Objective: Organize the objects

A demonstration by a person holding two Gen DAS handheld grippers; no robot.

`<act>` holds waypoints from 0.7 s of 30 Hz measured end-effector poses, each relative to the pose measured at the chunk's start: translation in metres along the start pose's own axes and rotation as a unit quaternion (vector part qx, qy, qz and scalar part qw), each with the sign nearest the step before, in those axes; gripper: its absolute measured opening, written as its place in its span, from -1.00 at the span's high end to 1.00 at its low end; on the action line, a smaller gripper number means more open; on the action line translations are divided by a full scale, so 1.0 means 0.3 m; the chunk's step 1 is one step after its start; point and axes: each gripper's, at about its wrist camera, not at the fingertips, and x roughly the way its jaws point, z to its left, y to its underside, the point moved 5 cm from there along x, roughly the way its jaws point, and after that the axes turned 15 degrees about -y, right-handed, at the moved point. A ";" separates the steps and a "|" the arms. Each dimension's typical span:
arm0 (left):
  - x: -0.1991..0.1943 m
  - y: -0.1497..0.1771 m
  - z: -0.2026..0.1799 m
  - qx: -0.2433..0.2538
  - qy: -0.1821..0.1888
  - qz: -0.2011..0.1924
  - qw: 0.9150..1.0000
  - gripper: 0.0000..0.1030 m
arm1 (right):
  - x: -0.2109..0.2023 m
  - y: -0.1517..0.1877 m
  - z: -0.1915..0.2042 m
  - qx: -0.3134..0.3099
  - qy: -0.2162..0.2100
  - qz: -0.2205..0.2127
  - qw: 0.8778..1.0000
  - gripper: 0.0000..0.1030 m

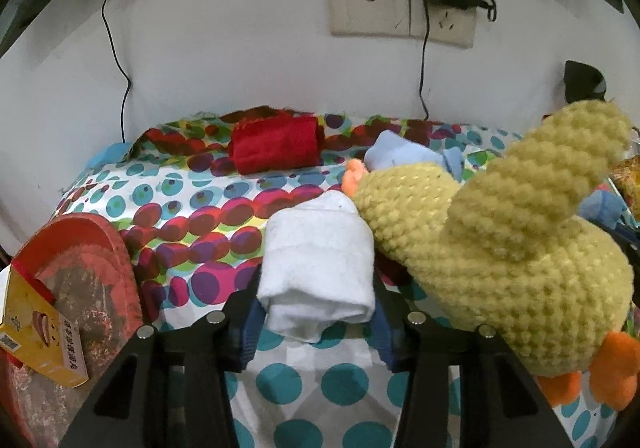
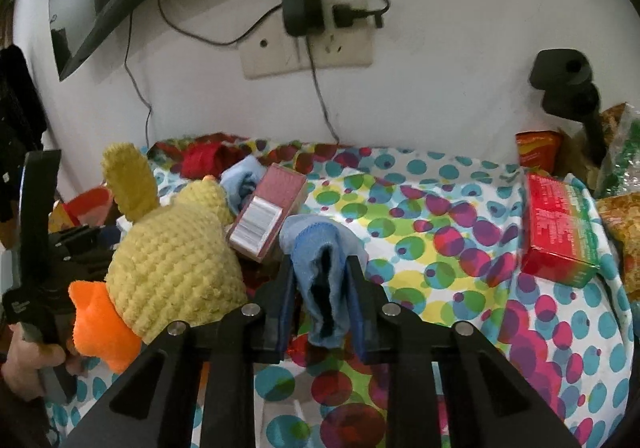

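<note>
Left tongs (image 1: 316, 312) sat closest to the lens, their blue pads on either side of a rolled white cloth (image 1: 320, 268) lying on the dotted table (image 1: 208, 184). The pads seemed to touch the roll's flanks, but the fabric showed no clear pinch, so whether a firm clamp had formed could not be told. Right tongs (image 2: 324, 300) were clamped together on a folded blue sock (image 2: 320, 280), squeezed thin between the pads with its lower end hanging free.

Objects noted:
- 1 yellow crochet duck (image 1: 500, 256), touching the white roll's right side, orange feet toward the camera.
- 1 red cloth roll (image 1: 276, 148) near the wall.
- 1 pink box (image 2: 268, 216) just behind the sock; 1 red box (image 2: 560, 232) well apart to the right.

Handling judgement: both textiles looked light, soft and compressible, not fragile, not slippery. The white roll would likely unroll if taken by 1 loose layer; best hold was across its middle, through all layers. The sock was gripped mid-fold, which looked secure. The duck's bulk could be nudged during lifting.
</note>
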 end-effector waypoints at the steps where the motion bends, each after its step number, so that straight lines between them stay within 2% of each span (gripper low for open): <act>1: -0.005 -0.002 0.001 0.000 0.001 -0.005 1.000 0.10 | -0.002 -0.001 -0.001 0.000 0.002 -0.002 1.000 0.56; 5: -0.021 -0.005 -0.001 0.003 0.005 -0.019 1.000 0.10 | -0.001 -0.003 -0.008 0.003 0.018 -0.001 1.000 0.56; 12: -0.023 -0.009 0.011 -0.002 0.006 -0.020 1.000 0.10 | -0.004 0.002 -0.032 0.017 0.035 0.001 0.999 0.56; 14: -0.027 -0.010 0.016 -0.003 -0.003 -0.024 1.000 0.10 | -0.007 0.002 -0.035 0.018 0.038 -0.001 0.999 0.56; 21: -0.054 -0.013 -0.013 0.019 -0.008 -0.042 0.999 0.10 | -0.008 0.002 -0.059 0.037 0.044 -0.003 0.998 0.56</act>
